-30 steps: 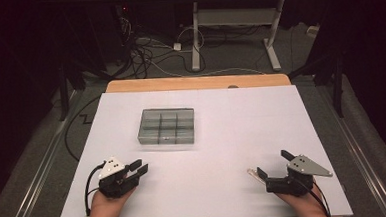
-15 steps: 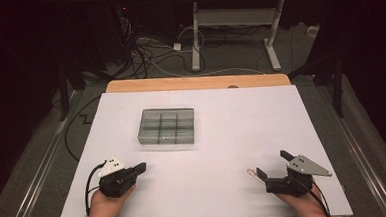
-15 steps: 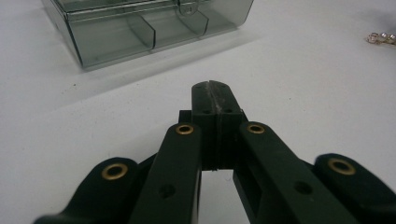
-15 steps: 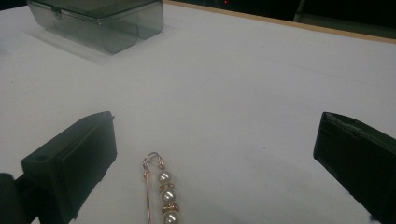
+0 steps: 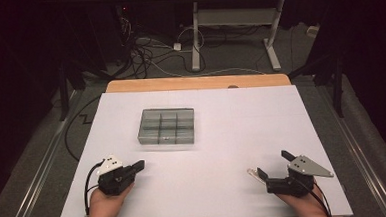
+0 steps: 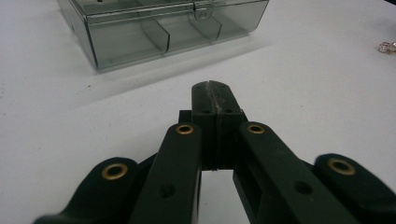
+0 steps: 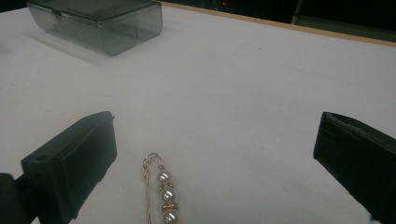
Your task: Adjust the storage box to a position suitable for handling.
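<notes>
White paper covers my counter (image 5: pixel 222 137); left gripper (image 6: pixel 215 95) has just clenched empty, right gripper (image 7: pixel 215 154) stands released around the pearl pin (image 7: pixel 163 196). Nothing grasped yet, compartment box (image 5: pixel 168 125) well apart, still closed.

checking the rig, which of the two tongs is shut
The left tongs: their two black jaws are pressed flat together with nothing between them. The right tongs stand wide open around a pearl pin on the table.
</notes>
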Demonstrator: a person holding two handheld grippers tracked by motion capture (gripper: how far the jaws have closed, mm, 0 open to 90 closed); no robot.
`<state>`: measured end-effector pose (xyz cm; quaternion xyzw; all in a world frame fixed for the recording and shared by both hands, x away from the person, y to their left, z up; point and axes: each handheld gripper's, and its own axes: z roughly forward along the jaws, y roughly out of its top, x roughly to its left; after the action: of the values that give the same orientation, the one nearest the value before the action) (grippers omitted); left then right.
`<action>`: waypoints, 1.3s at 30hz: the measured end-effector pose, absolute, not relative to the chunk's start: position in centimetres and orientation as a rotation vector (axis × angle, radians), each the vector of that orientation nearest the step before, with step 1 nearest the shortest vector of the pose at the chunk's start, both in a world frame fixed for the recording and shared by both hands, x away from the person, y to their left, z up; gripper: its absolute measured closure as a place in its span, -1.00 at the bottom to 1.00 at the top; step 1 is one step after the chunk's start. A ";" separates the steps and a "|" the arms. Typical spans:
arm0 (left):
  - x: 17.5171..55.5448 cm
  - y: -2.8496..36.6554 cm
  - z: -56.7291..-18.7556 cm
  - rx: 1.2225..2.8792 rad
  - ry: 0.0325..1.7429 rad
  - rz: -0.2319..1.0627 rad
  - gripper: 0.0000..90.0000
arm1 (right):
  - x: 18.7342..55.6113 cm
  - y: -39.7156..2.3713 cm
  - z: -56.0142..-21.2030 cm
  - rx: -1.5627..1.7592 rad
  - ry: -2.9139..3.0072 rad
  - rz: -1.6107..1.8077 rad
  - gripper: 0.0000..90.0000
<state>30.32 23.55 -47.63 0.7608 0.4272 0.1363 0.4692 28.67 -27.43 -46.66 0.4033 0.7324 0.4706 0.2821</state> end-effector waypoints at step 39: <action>35.6 24.4 -45.6 1.763 1.166 0.410 0.94 | 28.0 -28.0 -46.0 1.073 1.993 1.282 -0.98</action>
<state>35.56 24.36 -45.56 0.7207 0.4766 0.1675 0.4747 27.99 -28.00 -45.99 0.3974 0.7385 0.4749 0.2669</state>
